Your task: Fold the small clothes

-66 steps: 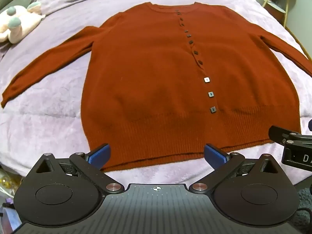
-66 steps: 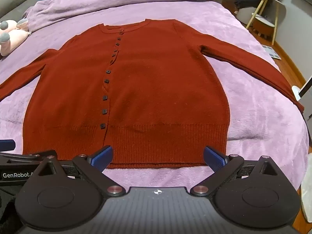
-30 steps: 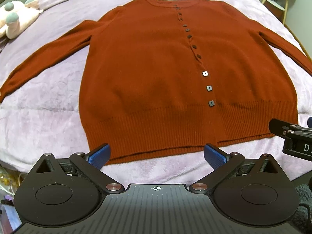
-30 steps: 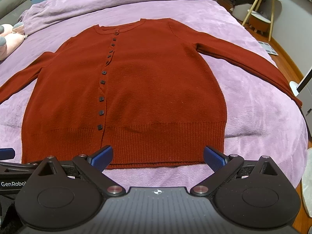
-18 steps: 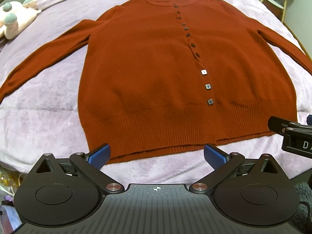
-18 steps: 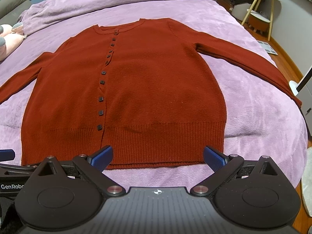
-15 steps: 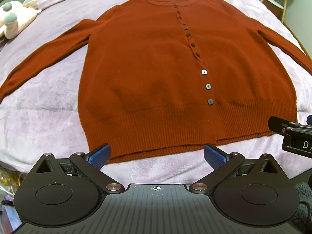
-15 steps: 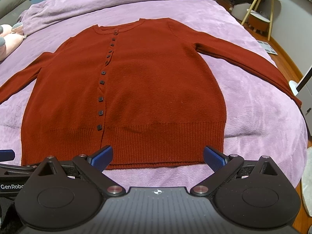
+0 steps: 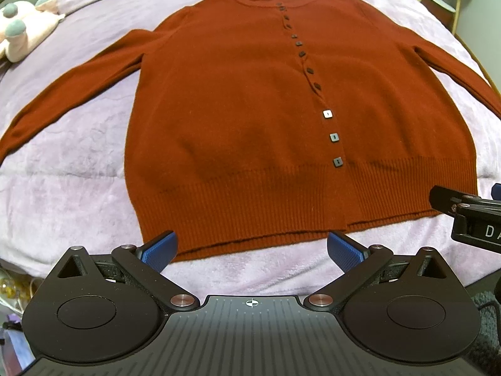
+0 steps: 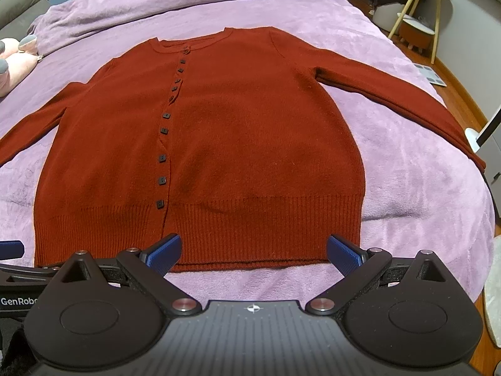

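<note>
Both our grippers hover spread wide and empty just short of the cardigan's hem.

Our left gripper [image 9: 250,247] and right gripper [image 10: 254,252], blue pads [image 9: 159,249] apart, hold nothing. Just beyond them the rust-red knitted button-front cardigan [image 9: 250,109] lies flat, face up, sleeves spread, on the lilac plush bedspread [image 10: 407,156]. Beyond the cardigan's left sleeve sits a pale pink plush toy [image 9: 22,34].

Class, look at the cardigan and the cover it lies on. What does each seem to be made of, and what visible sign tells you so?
Cardigan: rust-red knit, probably wool or a wool blend; matte, with a ribbed hem band and faint fuzz. Its buttons look like hard plastic or shell; one catches light.
Bed cover: lilac plush fleece, likely synthetic; soft sheen and brushed patches in the pile.
</note>
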Demonstrator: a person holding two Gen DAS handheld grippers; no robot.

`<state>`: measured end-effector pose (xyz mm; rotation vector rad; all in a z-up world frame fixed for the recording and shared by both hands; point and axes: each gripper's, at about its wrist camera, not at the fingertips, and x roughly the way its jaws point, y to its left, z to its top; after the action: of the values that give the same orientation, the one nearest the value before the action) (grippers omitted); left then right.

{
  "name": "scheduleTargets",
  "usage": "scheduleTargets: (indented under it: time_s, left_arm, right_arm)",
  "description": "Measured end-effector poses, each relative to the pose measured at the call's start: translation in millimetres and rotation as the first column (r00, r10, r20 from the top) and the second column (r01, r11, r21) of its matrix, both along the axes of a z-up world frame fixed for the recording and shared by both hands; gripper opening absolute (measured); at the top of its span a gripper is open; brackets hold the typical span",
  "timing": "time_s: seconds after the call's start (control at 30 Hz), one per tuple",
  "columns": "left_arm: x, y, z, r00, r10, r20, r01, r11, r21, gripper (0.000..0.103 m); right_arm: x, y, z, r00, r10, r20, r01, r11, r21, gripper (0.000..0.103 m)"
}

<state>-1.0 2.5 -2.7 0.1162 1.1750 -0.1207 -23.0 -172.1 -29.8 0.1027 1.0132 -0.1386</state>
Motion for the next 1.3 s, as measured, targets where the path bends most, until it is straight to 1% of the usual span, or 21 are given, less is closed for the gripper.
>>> scheduleTargets:
  time_s: [1.3]
  left_arm:
    - [4.9,5.9,-3.9,1.0,0.004,-0.03,-0.004,1.0,-0.014,0.103]
  right_arm:
    - [3.3,1.0,-4.8,1.0,0.007,-0.008,-0.007,1.0,0.0,0.099]
